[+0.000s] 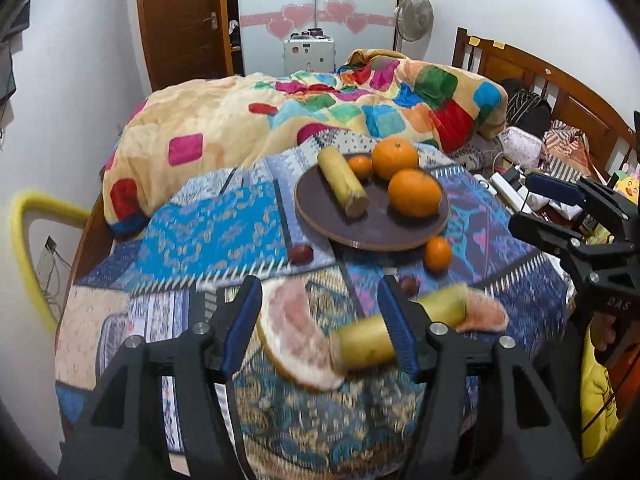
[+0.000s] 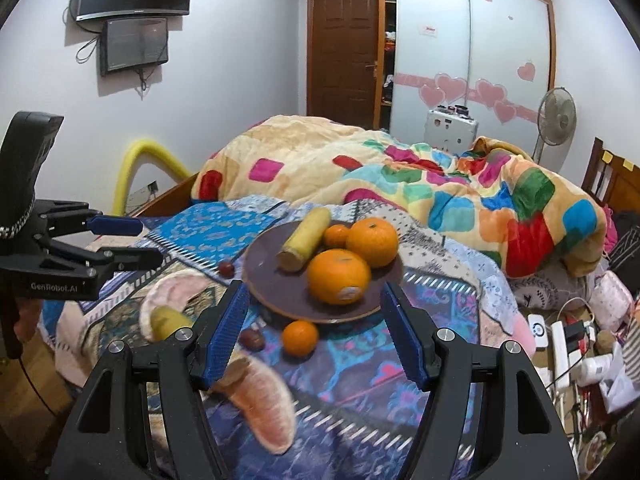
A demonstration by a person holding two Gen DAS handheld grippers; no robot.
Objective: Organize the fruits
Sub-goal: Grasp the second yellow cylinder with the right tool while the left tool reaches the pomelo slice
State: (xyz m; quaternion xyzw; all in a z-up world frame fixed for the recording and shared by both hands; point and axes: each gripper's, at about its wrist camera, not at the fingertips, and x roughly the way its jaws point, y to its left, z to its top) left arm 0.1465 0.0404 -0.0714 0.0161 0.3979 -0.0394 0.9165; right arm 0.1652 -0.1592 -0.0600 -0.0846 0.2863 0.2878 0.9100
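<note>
A dark round plate (image 1: 360, 240) (image 2: 276, 284) on the bed holds two big oranges (image 1: 414, 194) (image 2: 338, 276), a small orange and a yellow cane piece (image 1: 344, 182) (image 2: 306, 238). Off the plate lie a small orange (image 1: 438, 254) (image 2: 300, 338), two dark red fruits (image 1: 300, 254) (image 2: 251, 339), two pomelo slices (image 1: 288, 332) (image 2: 264, 412) and a second cane piece (image 1: 360, 342). My left gripper (image 1: 320, 328) (image 2: 146, 243) is open over one slice and that cane piece, its pads apart from them. My right gripper (image 2: 314, 332) (image 1: 528, 204) is open, nothing gripped.
A bright patchwork quilt (image 1: 280, 120) is heaped behind the plate. The wooden headboard (image 1: 560, 92), bags, a power strip (image 2: 560, 344) and cables crowd the right side. A yellow padded rail (image 1: 24, 248) stands at the bed's left edge.
</note>
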